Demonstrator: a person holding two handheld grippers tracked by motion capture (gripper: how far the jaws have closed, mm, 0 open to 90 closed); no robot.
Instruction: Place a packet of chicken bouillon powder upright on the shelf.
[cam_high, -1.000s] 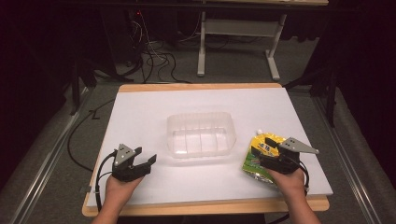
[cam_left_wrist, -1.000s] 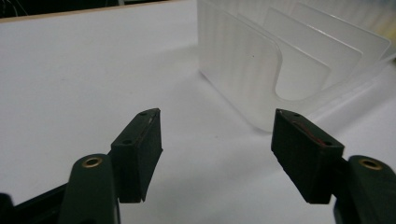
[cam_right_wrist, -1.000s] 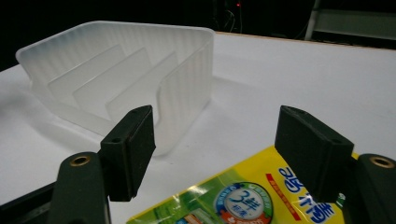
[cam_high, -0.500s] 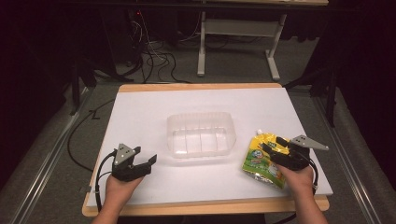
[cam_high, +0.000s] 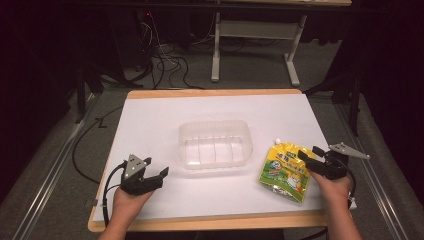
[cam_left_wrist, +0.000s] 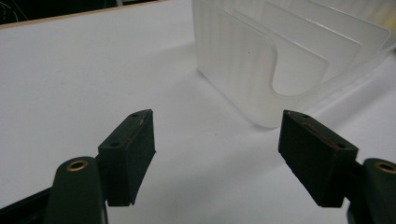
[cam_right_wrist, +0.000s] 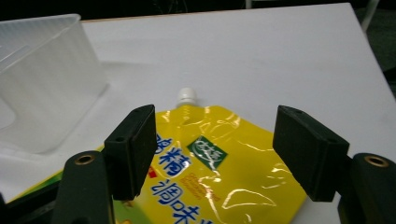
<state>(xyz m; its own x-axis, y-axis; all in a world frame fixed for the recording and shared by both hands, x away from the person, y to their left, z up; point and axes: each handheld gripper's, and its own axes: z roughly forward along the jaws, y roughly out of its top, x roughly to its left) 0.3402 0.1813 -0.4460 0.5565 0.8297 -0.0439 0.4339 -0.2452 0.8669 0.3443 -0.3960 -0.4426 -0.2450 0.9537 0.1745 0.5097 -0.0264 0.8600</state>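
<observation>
Yellow-and-green glossy spouted pouch (cam_high: 283, 171) with blue lettering, white cap; frosted clear ribbed plastic container (cam_high: 214, 144); white worktop (cam_high: 150, 120), tan wooden edge.

One yellow spouted pouch (cam_high: 284, 172) lies near the table's (cam_high: 150, 120) right edge. One clear plastic container (cam_high: 214, 143) stands mid-table. Two grippers, left (cam_high: 156, 176) and right (cam_high: 308, 156).
</observation>
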